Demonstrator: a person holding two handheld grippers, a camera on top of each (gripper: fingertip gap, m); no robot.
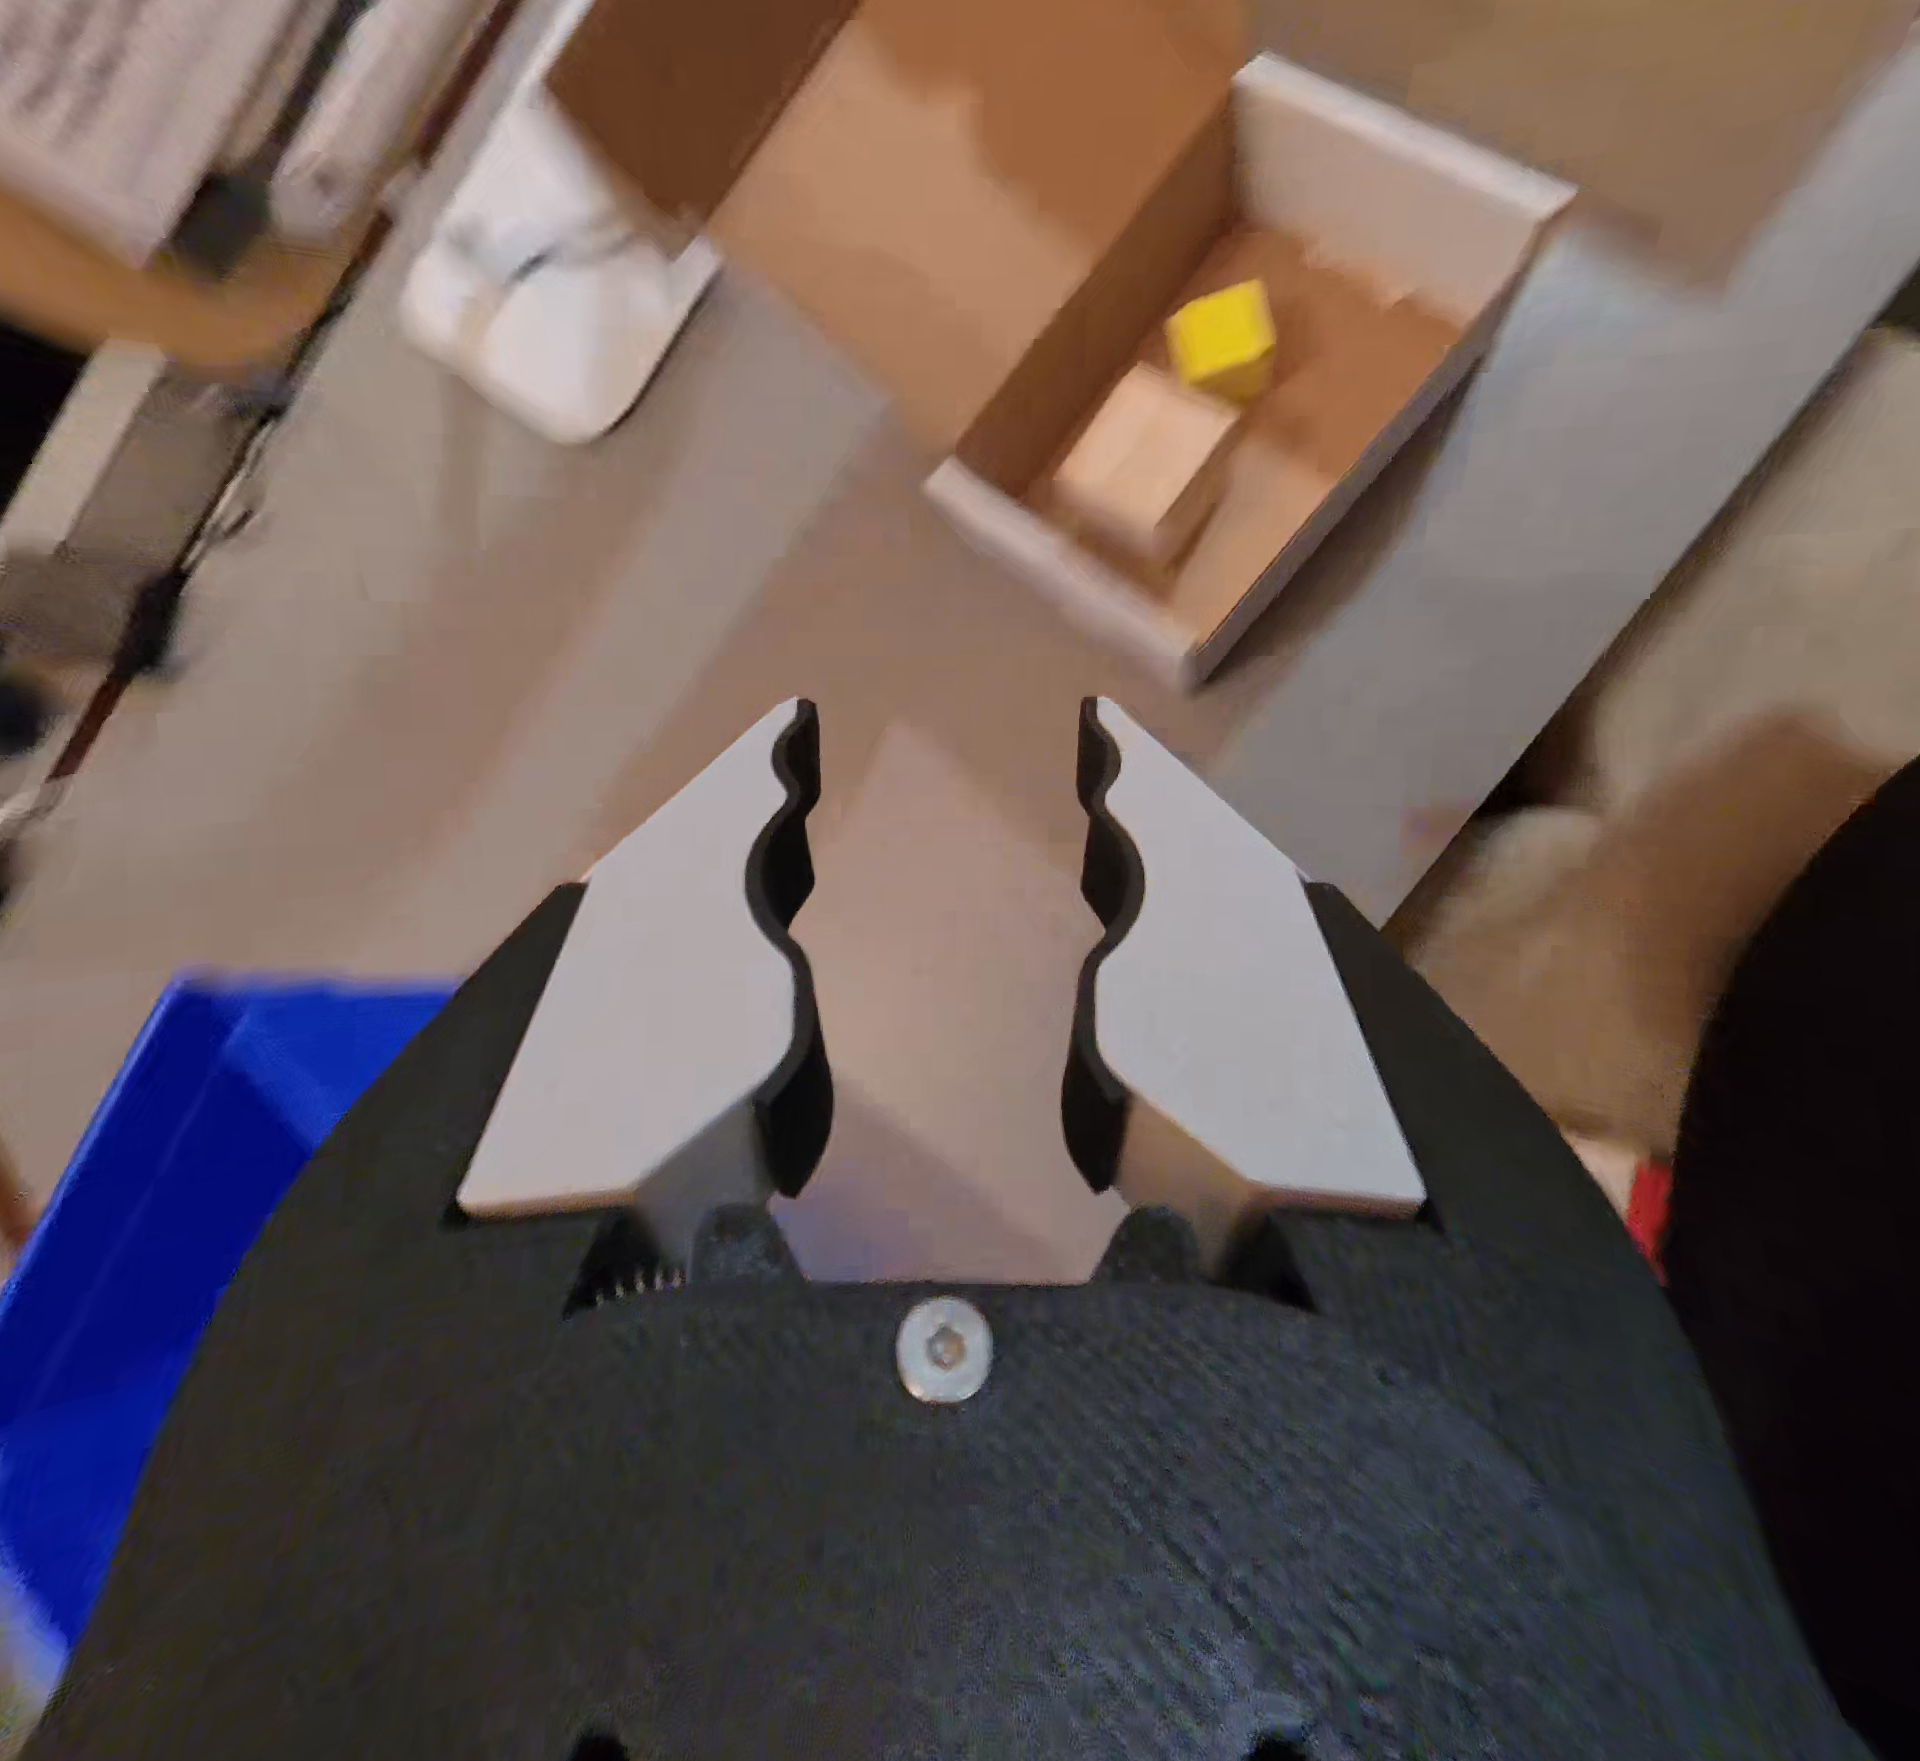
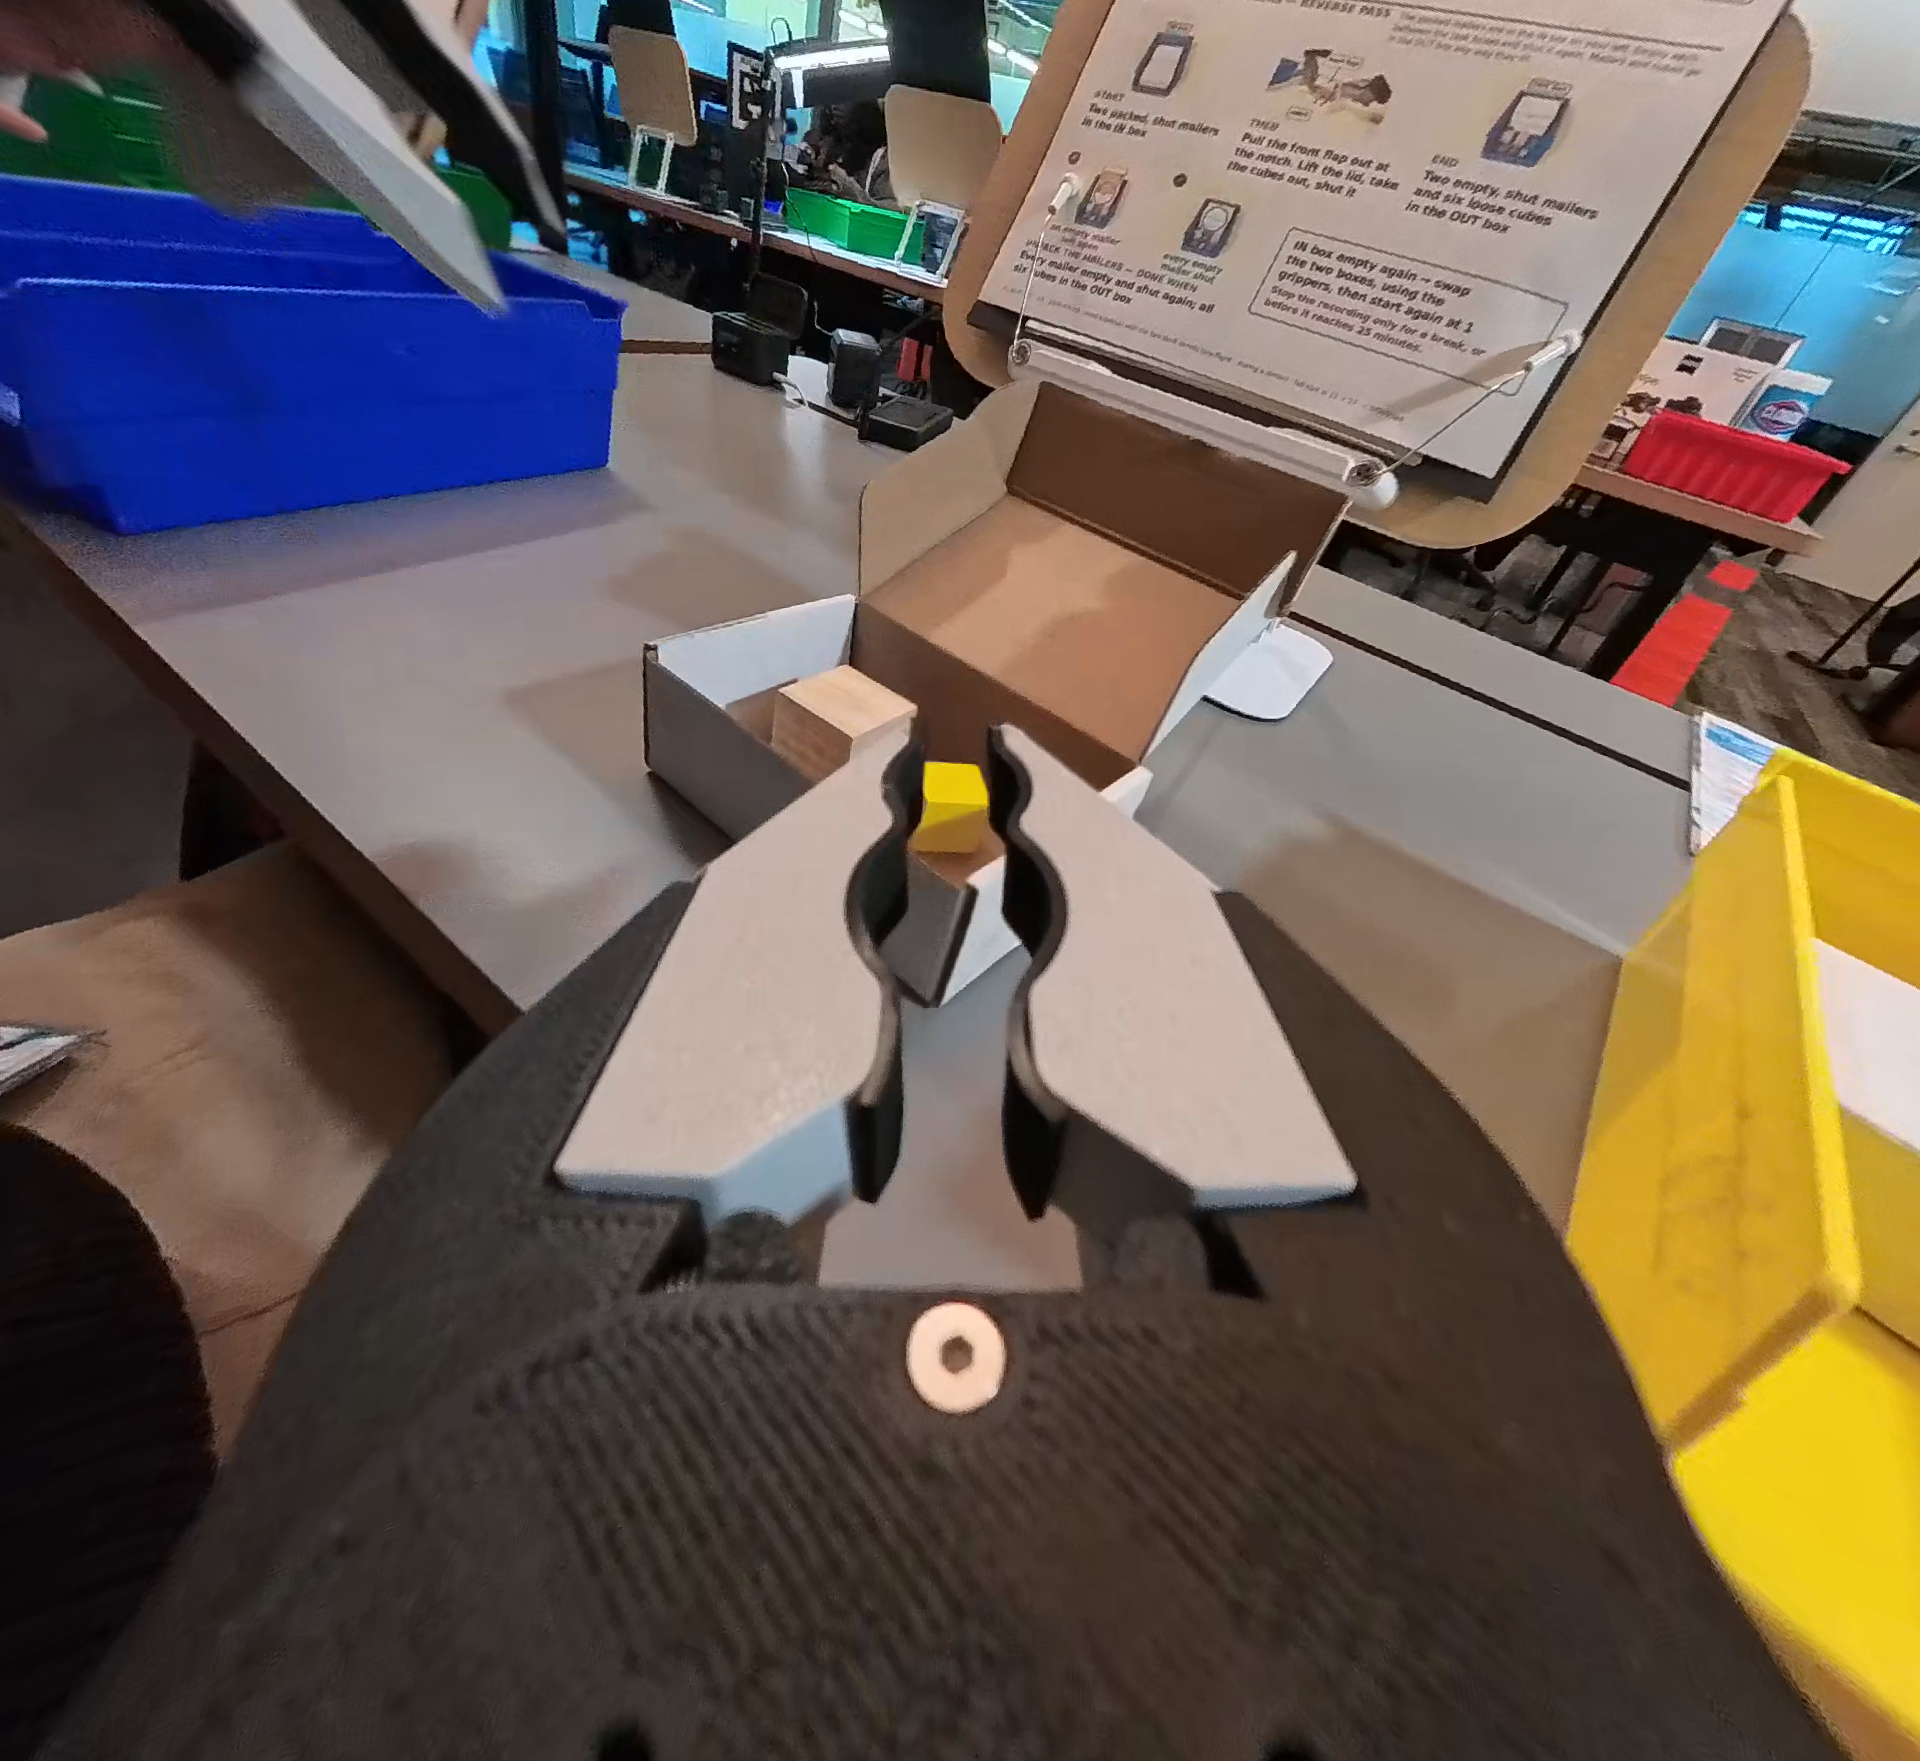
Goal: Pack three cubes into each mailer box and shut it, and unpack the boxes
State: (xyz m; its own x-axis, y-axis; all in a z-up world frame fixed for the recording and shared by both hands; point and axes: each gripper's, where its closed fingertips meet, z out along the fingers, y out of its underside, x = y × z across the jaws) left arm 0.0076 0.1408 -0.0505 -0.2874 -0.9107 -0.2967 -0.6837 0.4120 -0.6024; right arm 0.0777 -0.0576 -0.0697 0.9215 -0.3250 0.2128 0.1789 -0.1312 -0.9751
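An open white mailer box (image 1: 1392,153) lies on the grey table with its brown lid (image 1: 935,101) raised. Inside are a small yellow cube (image 1: 1221,345) and a bigger wooden cube (image 1: 1143,454). My left gripper (image 1: 948,714) is open and empty, high above the table short of the box. In the right wrist view the box (image 2: 707,745) holds the wooden cube (image 2: 836,719) and the yellow cube (image 2: 951,807). My right gripper (image 2: 956,745) is empty, jaws a narrow gap apart, just before the box's near corner. The left gripper (image 2: 514,257) hangs at upper left.
A blue bin (image 2: 312,402) stands at the table's left, also in the left wrist view (image 1: 156,1192). A yellow bin (image 2: 1745,1088) with something white inside is at the right. An instruction board (image 2: 1351,153) on a white stand rises behind the box. The table's front edge runs at lower left. Spacing between my two grippers at the tips: around 20 centimeters.
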